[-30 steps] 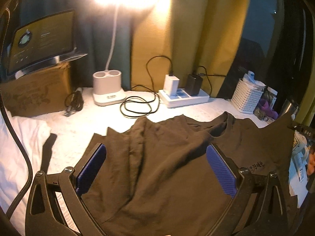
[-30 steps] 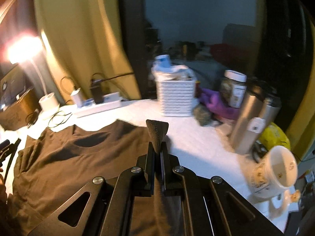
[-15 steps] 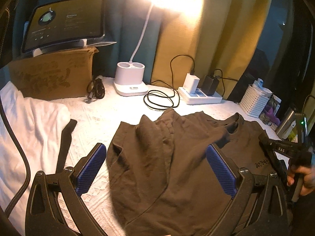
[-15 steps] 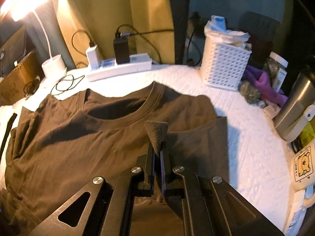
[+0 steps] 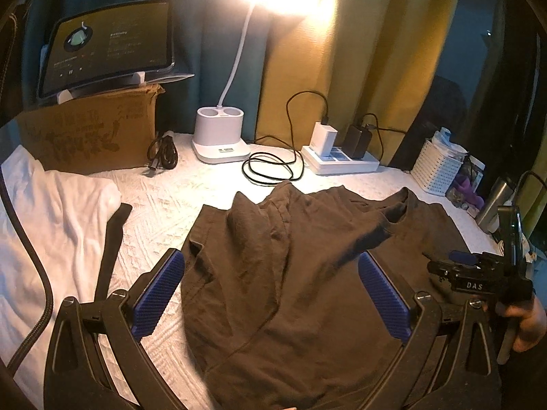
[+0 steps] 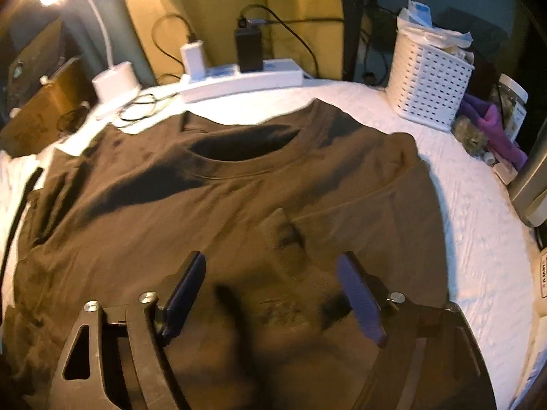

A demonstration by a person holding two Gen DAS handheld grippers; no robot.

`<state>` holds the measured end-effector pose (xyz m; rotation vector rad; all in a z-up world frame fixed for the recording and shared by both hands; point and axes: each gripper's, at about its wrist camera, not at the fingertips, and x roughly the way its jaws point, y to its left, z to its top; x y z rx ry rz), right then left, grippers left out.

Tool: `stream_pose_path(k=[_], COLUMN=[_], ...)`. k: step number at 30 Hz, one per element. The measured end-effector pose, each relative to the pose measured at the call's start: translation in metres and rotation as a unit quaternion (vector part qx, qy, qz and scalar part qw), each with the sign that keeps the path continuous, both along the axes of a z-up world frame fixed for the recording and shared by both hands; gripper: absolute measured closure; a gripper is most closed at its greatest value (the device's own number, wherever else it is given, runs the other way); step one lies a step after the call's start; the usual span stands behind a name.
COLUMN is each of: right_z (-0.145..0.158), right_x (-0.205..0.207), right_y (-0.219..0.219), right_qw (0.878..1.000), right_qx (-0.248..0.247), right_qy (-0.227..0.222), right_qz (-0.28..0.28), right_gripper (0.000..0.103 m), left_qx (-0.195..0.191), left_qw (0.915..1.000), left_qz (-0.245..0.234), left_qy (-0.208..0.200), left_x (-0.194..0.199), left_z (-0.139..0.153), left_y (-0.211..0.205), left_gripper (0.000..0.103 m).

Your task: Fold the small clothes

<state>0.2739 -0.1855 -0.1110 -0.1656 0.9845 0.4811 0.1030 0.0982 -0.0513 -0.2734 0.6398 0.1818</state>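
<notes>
A dark brown T-shirt (image 5: 307,273) lies on the white textured cover, its left side bunched in ridges, the collar toward the back. In the right wrist view the shirt (image 6: 239,188) lies mostly flat, with a small peak of cloth raised between my fingers. My left gripper (image 5: 273,294) is open and empty, hovering over the shirt's left part. My right gripper (image 6: 273,290) is open above the shirt's right sleeve area, holding nothing. The right gripper also shows in the left wrist view (image 5: 475,270), held by a hand.
A white garment (image 5: 51,225) lies at the left. At the back stand a cardboard box (image 5: 89,130) with a tablet (image 5: 106,44), a lamp base (image 5: 220,133), a cable coil (image 5: 270,167), a power strip (image 5: 342,160) and a white basket (image 6: 430,78). A steel flask (image 5: 495,205) stands at right.
My right gripper has opened and let go of the shirt cloth it pinched, leaving a small peak. The left gripper has drawn back slightly and stays open.
</notes>
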Motion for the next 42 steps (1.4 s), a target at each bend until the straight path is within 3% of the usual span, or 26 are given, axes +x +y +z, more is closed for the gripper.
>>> stream_pose_path(k=[5, 10, 15, 18, 19, 20, 21, 23, 29, 34, 38, 42], right_z=[0.022, 0.045, 0.032, 0.018, 0.013, 0.009, 0.006, 0.002, 0.003, -0.006, 0.003, 0.017], right_x=[-0.017, -0.026, -0.026, -0.027, -0.027, -0.027, -0.027, -0.028, -0.035, -0.045, -0.059, -0.053], right_y=[-0.020, -0.079, -0.137, -0.151, -0.152, -0.154, -0.154, -0.150, -0.124, -0.096, -0.088, -0.098], right_qw=[1.000, 0.997, 0.993, 0.992, 0.992, 0.992, 0.992, 0.993, 0.996, 0.997, 0.999, 0.998], right_qx=[0.013, 0.030, 0.040, 0.063, 0.070, 0.074, 0.077, 0.082, 0.085, 0.063, 0.040, 0.021], right_qy=[-0.018, -0.051, -0.037, -0.022, -0.014, -0.009, -0.005, 0.000, 0.006, 0.028, 0.012, -0.023], right_qz=[0.000, -0.052, -0.107, -0.105, -0.104, -0.104, -0.102, -0.090, -0.038, -0.029, -0.021, -0.051], right_gripper=[0.022, 0.022, 0.022, 0.022, 0.023, 0.029, 0.042, 0.048, 0.049, 0.048, 0.048, 0.048], left_qx=[0.010, 0.017, 0.023, 0.028, 0.030, 0.031, 0.032, 0.034, 0.023, 0.016, 0.019, 0.021], left_qw=[0.9999, 0.9997, 0.9992, 0.9989, 0.9988, 0.9987, 0.9987, 0.9987, 0.9993, 0.9995, 0.9993, 0.9989], left_qz=[-0.007, -0.018, -0.031, -0.036, -0.037, -0.038, -0.038, -0.036, -0.022, -0.007, -0.001, 0.000], left_qy=[0.000, 0.002, 0.009, 0.012, 0.013, 0.014, 0.014, 0.015, 0.019, 0.026, 0.032, 0.042], left_x=[-0.003, -0.003, 0.000, 0.001, 0.001, 0.000, 0.000, -0.002, -0.009, -0.015, -0.017, -0.009], left_z=[0.006, 0.010, 0.010, 0.011, 0.012, 0.012, 0.012, 0.013, 0.010, 0.002, -0.004, -0.012], left_y=[-0.018, -0.040, -0.061, -0.071, -0.074, -0.076, -0.077, -0.079, -0.071, -0.056, -0.041, -0.022], left_gripper=[0.003, 0.003, 0.003, 0.003, 0.003, 0.003, 0.003, 0.003, 0.003, 0.003, 0.003, 0.003])
